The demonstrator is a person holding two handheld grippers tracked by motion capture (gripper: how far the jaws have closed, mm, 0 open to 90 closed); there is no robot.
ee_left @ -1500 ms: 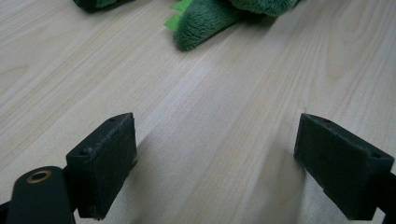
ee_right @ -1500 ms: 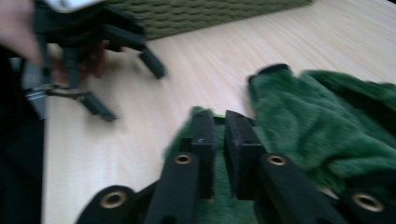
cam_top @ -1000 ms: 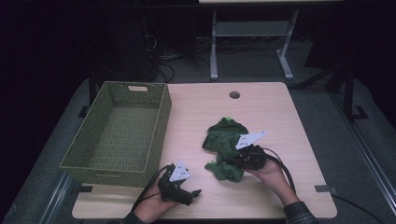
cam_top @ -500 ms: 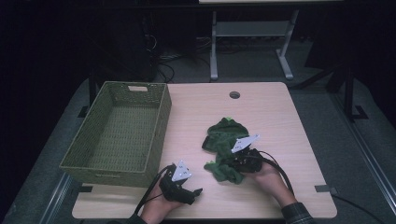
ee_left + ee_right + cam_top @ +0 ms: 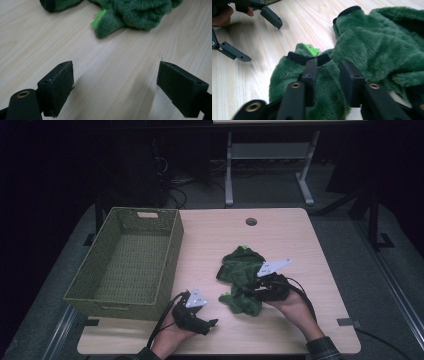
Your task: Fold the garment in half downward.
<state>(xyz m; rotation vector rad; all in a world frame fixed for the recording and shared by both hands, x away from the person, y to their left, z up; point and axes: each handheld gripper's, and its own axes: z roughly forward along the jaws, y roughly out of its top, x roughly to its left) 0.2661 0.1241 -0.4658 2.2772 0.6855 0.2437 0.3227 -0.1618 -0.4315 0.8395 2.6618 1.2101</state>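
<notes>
A crumpled green fuzzy garment (image 5: 239, 265) with black cuffs lies on the wooden table (image 5: 280, 230), right of centre. My right gripper (image 5: 246, 293) lies low on the garment's near fold. Its jaws have just been opening, and in the right gripper view (image 5: 328, 67) they stand a little apart with a green sleeve (image 5: 322, 82) bulging between them. My left gripper (image 5: 212, 324) rests near the table's front edge, left of the garment. It is open wide over bare wood (image 5: 115, 75), with the garment (image 5: 140, 12) a short way ahead. It also appears as the left gripper (image 5: 262, 42) across the table.
A woven olive basket (image 5: 172, 255) stands on the table's left side, with nothing seen inside. A round cable hole (image 5: 251, 221) sits near the far edge. A metal stand (image 5: 267, 155) and cables lie on the dark floor beyond the table.
Both hands and the garment keep their places; from above no clear difference shows.
</notes>
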